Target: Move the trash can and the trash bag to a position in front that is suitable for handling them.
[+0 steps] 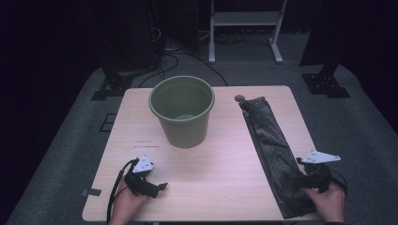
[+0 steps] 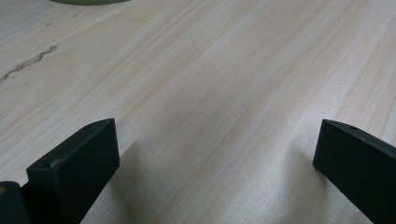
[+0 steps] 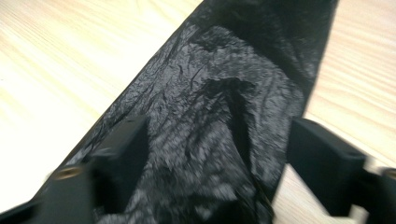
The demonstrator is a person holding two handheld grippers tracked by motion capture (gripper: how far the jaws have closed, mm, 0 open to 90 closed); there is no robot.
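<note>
Bag (image 1: pixel 274 154) lies flat along table's (image 1: pixel 211 187) right side, right of bin (image 1: pixel 182 110). Right gripper (image 3: pixel 217 154) open over its near end; left gripper (image 2: pixel 215 154) open, empty. Film looks thin, limp, slippery: pinch a raised fold.

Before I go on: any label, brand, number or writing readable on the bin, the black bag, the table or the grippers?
None can be read.
Table: faint dark marks left of the green bin, too small to tell whether they are writing.
Grey plates on the left gripper and right gripper: small dark dots, unreadable.
Black bag: no print seen.
</note>
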